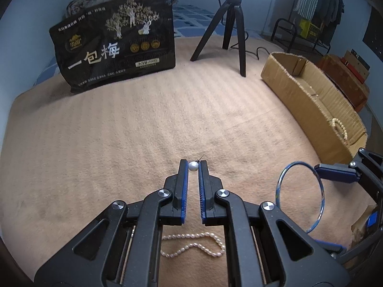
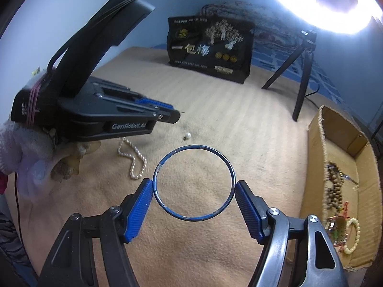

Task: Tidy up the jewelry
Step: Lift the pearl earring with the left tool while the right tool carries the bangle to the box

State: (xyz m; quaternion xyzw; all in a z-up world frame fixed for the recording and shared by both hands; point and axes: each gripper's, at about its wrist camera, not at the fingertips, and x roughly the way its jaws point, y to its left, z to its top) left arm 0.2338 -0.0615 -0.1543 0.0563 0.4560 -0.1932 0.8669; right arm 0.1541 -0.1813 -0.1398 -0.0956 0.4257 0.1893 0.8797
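My left gripper (image 1: 192, 163) is shut on a pearl earring (image 1: 193, 166) at its very tips, and the thin pin sticks out past the right pad. From the right wrist view the left gripper (image 2: 177, 117) hangs above the beige blanket, where a second pearl earring (image 2: 187, 135) lies just below its tips. My right gripper (image 2: 194, 191) is shut on a blue bangle (image 2: 191, 146), one pad on each side, lifted off the blanket. That bangle (image 1: 277, 186) and the right gripper (image 1: 316, 203) show at the right of the left wrist view. A pearl necklace (image 1: 189, 235) (image 2: 144, 163) lies under the left gripper.
A cardboard box (image 1: 299, 95) (image 2: 316, 155) stands along the right, holding wooden beads (image 2: 334, 191) and a cream bracelet (image 2: 354, 236). A black printed bag (image 1: 115, 47) and a tripod (image 1: 229, 24) stand at the back. A white-sleeved hand (image 2: 21, 155) holds the left gripper.
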